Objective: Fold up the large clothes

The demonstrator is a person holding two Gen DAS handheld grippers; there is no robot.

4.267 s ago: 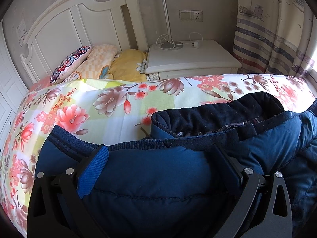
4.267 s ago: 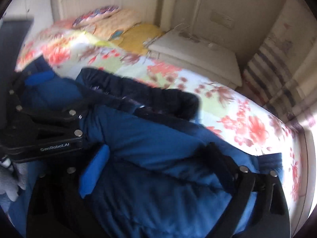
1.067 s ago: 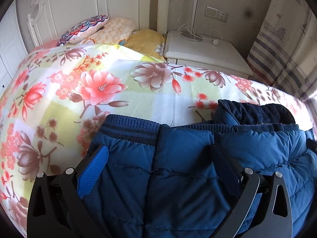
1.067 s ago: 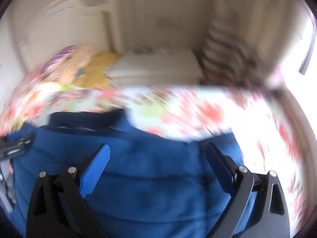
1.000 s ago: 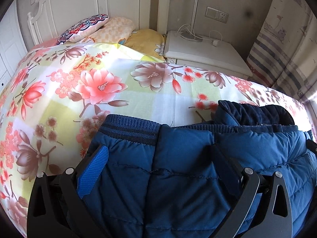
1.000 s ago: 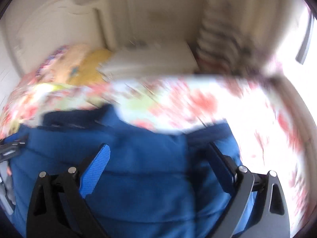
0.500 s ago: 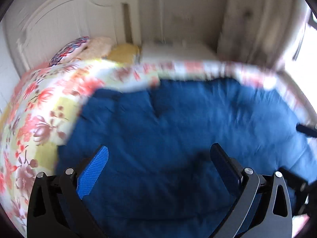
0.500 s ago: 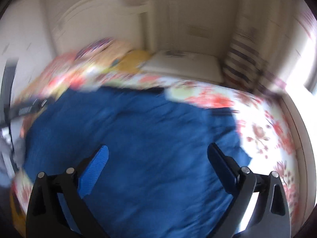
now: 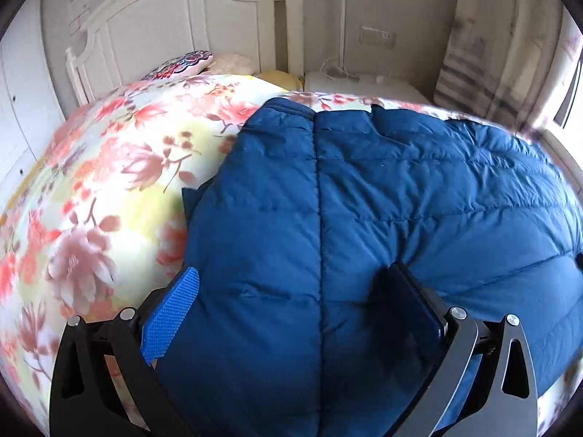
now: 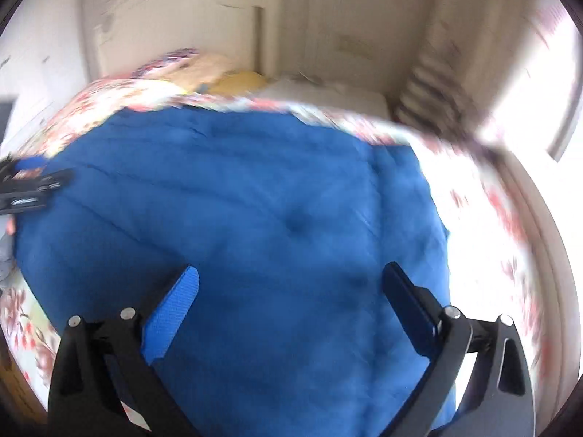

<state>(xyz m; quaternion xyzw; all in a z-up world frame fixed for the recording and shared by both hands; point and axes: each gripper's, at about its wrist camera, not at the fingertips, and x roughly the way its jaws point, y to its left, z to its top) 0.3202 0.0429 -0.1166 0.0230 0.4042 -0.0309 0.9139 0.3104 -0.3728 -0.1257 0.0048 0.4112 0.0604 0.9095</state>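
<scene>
A dark blue quilted puffer jacket (image 9: 382, 218) lies spread across a bed covered in a pale floral sheet (image 9: 102, 189) with pink and red blossoms. The left gripper (image 9: 291, 302) hangs over the jacket's near left part, its black fingers spread wide apart with nothing between them. The right gripper (image 10: 288, 298), seen in a blurred view, hangs over the jacket's near right part, fingers likewise spread and empty. At the far end stand a white wooden headboard (image 9: 175, 25), patterned pillows (image 9: 182, 65) and a white bedside table (image 9: 364, 82).
</scene>
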